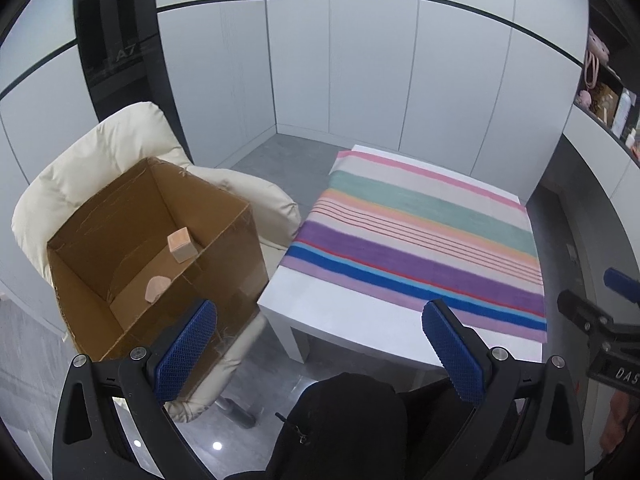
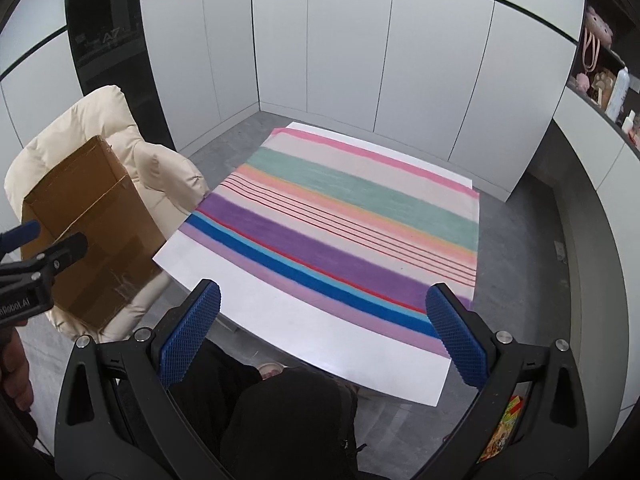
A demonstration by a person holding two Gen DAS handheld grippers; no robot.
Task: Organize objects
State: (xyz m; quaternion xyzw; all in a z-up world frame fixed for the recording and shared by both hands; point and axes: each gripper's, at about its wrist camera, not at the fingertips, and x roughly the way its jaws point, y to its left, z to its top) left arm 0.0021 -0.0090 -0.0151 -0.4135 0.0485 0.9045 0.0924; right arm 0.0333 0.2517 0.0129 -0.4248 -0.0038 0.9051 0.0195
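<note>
Grippers at rest above a low white table [image 1: 360, 320]. My left gripper [image 1: 320, 344] hangs over the table's near left corner with its jaws spread wide and nothing between the blue ridged pads [image 1: 186, 346]; through the gap I see only table edge, grey floor and the dark clothing [image 1: 344, 420] of the person holding me. My right gripper [image 2: 324, 332] hangs over the near edge of the same table, jaws equally wide apart and holding nothing, its blue pads [image 2: 190, 334] framing bare white tabletop and cloth.

Striped cloth [image 1: 420, 232], in bands of pink, green, orange, purple and blue, lies flat over most of the tabletop, with a white margin exposed along the near side.

Open cardboard box [image 1: 160, 248] stands tilted on a cream padded chair [image 1: 100, 152] just left of the table. Inside it, a small tan block [image 1: 182, 244] rests against the right-hand inner wall, and a flat pinkish rounded piece [image 1: 156, 289] lies on the box floor nearer to me, apart from the block.

White panelled walls [image 1: 360, 80] enclose the corner behind the table. Shelf [image 1: 608, 100] at far right carries pink items and bottles, too small to identify. Colourful printed packet [image 2: 500, 432] shows low at right in the right wrist view, partly hidden behind my finger.
</note>
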